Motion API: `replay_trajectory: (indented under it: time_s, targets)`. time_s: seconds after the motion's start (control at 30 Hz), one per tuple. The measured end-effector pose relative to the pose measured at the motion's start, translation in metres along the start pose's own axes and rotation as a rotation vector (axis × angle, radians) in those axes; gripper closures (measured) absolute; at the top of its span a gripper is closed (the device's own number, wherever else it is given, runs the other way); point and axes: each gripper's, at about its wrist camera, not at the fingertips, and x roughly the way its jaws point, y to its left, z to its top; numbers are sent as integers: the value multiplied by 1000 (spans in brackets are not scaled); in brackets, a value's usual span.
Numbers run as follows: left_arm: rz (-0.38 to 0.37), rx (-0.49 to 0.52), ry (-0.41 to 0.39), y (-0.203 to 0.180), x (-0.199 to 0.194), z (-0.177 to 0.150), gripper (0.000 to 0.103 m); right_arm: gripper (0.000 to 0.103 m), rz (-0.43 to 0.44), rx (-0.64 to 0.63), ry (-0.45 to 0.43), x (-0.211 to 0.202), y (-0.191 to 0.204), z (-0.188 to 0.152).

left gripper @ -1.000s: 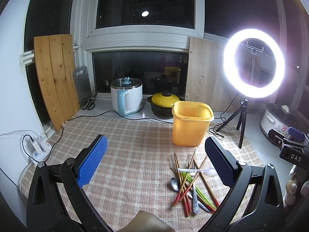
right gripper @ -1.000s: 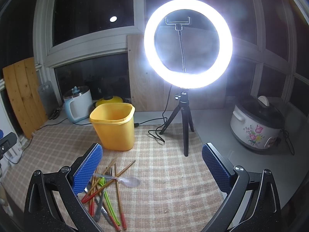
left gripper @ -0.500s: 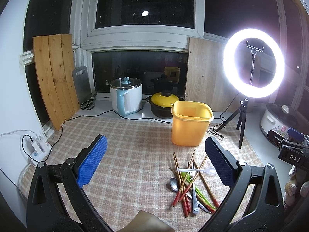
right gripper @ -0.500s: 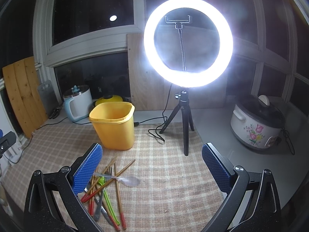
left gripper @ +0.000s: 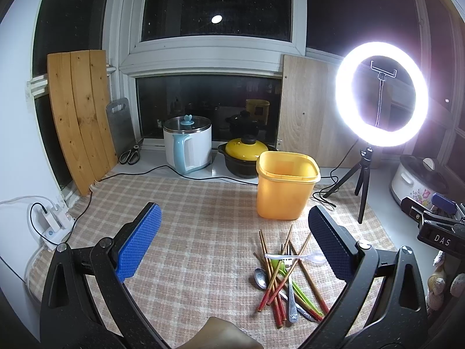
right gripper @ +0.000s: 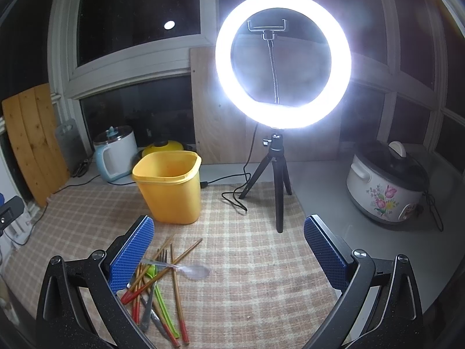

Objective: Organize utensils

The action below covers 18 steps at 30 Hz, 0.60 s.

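Note:
A loose pile of utensils [left gripper: 286, 276] lies on the checked cloth: red-tipped wooden chopsticks, green chopsticks, a metal spoon, a fork and a clear plastic spoon [right gripper: 191, 270]. The pile also shows in the right wrist view [right gripper: 157, 288]. An empty yellow plastic container [left gripper: 286, 186] stands upright just behind the pile; it also shows in the right wrist view [right gripper: 170, 186]. My left gripper [left gripper: 235, 244] is open and empty, held above the cloth left of the pile. My right gripper [right gripper: 229, 250] is open and empty, right of the pile.
A lit ring light on a black tripod [right gripper: 279, 192] stands right of the container, its cable trailing on the cloth. A white kettle [left gripper: 189, 148], a yellow-lidded pot [left gripper: 247, 154], scissors [left gripper: 132, 152] and wooden boards [left gripper: 78, 116] line the back. A floral rice cooker [right gripper: 386, 186] sits far right.
The right gripper has shifted slightly, so the ring light and container sit a touch higher in its view. The left view is nearly unchanged.

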Motion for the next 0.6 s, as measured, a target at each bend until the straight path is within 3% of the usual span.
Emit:
replay_trajectory:
  time_s: [0.6]
  targets:
    - [-3, 0, 5, -1, 1, -2, 0, 1, 4, -6, 12, 9, 4, 1]
